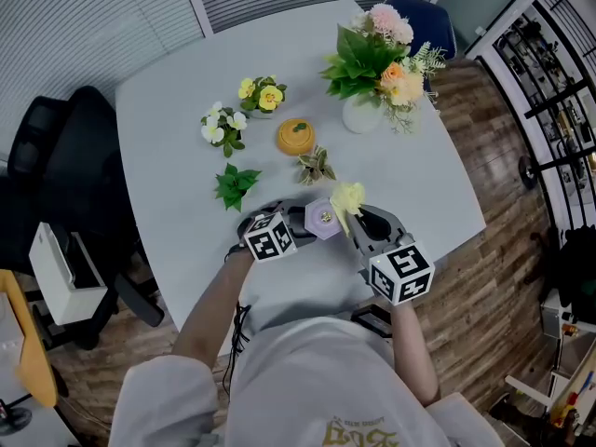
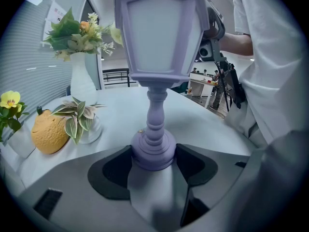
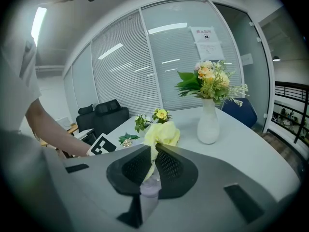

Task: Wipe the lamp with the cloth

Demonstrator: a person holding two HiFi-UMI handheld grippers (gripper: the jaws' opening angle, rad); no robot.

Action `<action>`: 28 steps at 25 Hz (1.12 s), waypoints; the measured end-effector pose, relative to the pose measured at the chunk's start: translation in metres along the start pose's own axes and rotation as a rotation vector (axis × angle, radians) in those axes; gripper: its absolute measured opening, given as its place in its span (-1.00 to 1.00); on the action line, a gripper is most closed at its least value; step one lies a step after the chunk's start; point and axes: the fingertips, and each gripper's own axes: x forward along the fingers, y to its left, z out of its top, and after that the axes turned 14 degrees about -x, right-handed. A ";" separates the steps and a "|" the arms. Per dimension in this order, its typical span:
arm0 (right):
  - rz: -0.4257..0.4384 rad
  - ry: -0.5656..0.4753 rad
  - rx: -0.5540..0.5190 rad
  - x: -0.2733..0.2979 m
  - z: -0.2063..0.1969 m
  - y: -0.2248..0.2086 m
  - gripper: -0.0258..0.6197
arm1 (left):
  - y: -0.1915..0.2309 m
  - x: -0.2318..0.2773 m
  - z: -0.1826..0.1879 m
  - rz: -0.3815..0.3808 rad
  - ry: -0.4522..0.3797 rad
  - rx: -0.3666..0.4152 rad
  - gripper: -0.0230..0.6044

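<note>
At the near edge of the tabletop we hold the lamp upright, its long axis vertical. The left gripper has its fingers clamped on the round base. Just right of the lamp, the right gripper pinches the yellow cloth between closed fingers. The bunch stands at the lamp's far-right shoulder, and a tail hangs toward its top. We judge the wipe turns on this: the cloth sits beside and slightly above the lantern head, so the right hand is the nearer one to sweep left and down the panels.

Farther out on the smooth white tabletop stand a leafy sprig, a striped plant, an orange ornament, two posies and a white vase of flowers. Beyond are blinds, a black chair on the left and a wooden floor.
</note>
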 end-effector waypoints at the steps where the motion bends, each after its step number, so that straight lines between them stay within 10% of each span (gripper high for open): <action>1: 0.000 0.003 0.004 0.000 -0.002 -0.001 -0.81 | 0.000 0.000 0.000 0.000 0.000 -0.001 0.00; 28: 0.282 -0.127 0.148 0.021 -0.017 -0.008 -0.81 | 0.000 -0.001 0.002 0.002 -0.005 -0.006 0.00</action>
